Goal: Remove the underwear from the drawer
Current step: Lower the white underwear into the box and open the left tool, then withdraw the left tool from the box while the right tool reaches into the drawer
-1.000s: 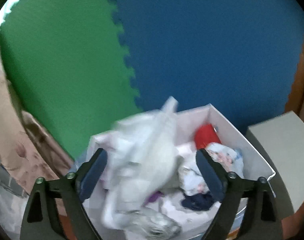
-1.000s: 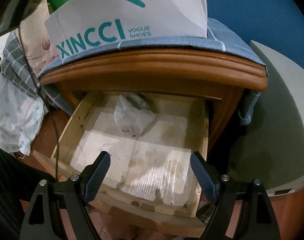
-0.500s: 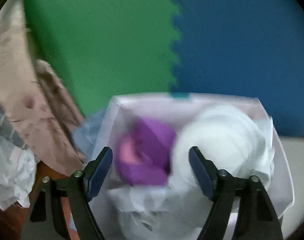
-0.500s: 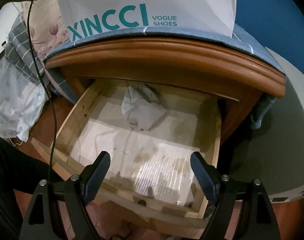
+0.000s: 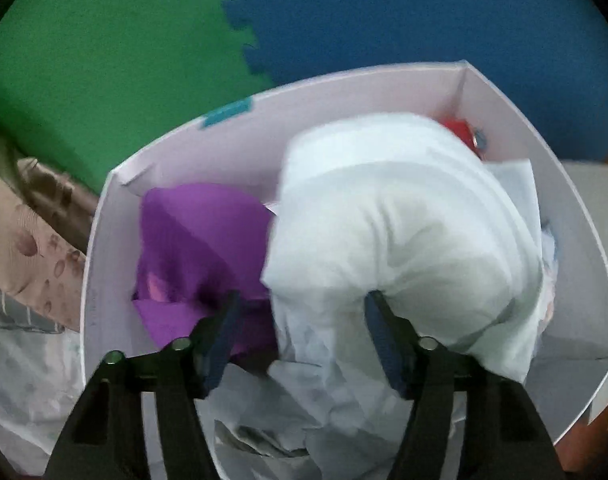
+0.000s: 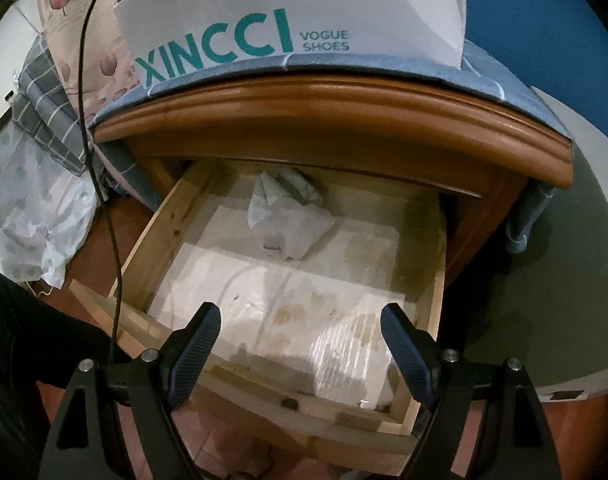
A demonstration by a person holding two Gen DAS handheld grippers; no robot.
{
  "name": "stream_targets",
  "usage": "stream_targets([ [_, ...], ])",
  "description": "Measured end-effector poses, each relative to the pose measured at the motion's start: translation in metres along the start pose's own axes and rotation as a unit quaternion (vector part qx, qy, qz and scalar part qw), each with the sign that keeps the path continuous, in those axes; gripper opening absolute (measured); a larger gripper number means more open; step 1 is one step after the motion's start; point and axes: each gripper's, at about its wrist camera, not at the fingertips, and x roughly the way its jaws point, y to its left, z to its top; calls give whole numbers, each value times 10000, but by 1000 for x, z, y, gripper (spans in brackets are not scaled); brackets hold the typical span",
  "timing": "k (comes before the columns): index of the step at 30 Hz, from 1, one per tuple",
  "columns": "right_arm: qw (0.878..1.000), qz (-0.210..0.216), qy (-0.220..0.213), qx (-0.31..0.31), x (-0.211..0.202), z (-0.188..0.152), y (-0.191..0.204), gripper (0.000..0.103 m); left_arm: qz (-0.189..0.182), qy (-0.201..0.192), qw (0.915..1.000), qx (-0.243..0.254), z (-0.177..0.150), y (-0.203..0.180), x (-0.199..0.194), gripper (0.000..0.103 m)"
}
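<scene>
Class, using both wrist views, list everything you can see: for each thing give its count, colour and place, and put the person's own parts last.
Box: one, white, on the cloth-covered cabinet top, holding clothes.
White garment: one, right side of the box.
Purple garment: one, left side of the box.
Red item: one, far right corner of the box, mostly hidden.
Foam mats: one green, one blue, behind the box.
Cabinet: one, brown wood.
Drawer: one, pale wood, pulled open, paper-lined.
Folded underwear: one, whitish-grey, at the drawer's back.
Cable: one, black, left of the drawer.
Left gripper: black with blue pads, jaws just closing, white garment between them.
Right gripper: open above the drawer front.
</scene>
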Motion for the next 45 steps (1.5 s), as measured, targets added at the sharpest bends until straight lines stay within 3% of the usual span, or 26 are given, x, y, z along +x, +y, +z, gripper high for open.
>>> stream_targets([
  [3,10000,-33,4,31,0,-1,-2,84,-129,-494,9987,-71,-10,10,-18,66],
  [6,9999,-119,2,0,-1,0,-3,84,-69,-1140,9929,-324,-19,21,-47,77],
  [10,9995,-152,-284,-48,-11,4,0,84,-459,-1539,9843,-732,-35,49,-68,81],
  [12,9994,-244,-228,-132,-8,6,4,84,-501,-1699,9810,-793,-46,57,-79,83],
  [16,9989,-277,85,-368,7,8,15,84,-901,-2393,9627,-886,-106,86,-115,96],
  [17,9972,-319,196,-655,12,8,24,84,-954,-2619,9563,-886,-124,93,-123,102],
  [19,9871,-535,316,-1476,23,11,45,84,-967,-3174,9388,-925,-172,114,-137,103],
  [20,9828,-509,376,-1734,27,12,53,84,-944,-3284,9350,-951,-189,122,-139,103],
  [21,9790,-385,480,-1941,33,16,59,84,-901,-3344,9329,-989,-209,132,-138,103],
  [23,9800,-198,748,-1833,49,29,62,84,-801,-3259,9370,-973,-243,147,-128,103],
  [25,9853,-238,689,-1548,60,44,65,84,-617,-3285,9387,-847,-267,159,-118,103],
  [27,9780,-350,596,-1970,70,52,81,84,-620,-3414,9355,-664,-284,168,-114,103],
  [29,9418,-586,752,-3225,89,51,107,84,-625,-3389,9363,-670,-288,178,-108,103],
  [31,9059,-587,1068,-4055,110,51,117,84,-675,-3298,9375,-885,-288,191,-103,103],
  [32,9056,-497,1195,-4038,116,54,117,84,-752,-3269,9364,-1037,-288,198,-100,103],
  [34,9231,-376,1381,-3569,132,67,108,84,-773,-3183,9375,-1179,-290,207,-95,103],
  [36,9279,-502,1220,-3488,139,66,106,84,-745,-3128,9386,-1248,-291,212,-93,102],
  [38,9200,-862,1043,-3680,155,60,105,85,-878,-3149,9357,-1326,-292,214,-95,102],
  [40,9023,-1148,820,-4073,169,49,106,85,-952,-3157,9348,-1319,-294,215,-95,102],
  [45,8735,-1339,795,-4612,203,26,104,85,-1016,-3082,9391,-1126,-294,208,-95,102],
])
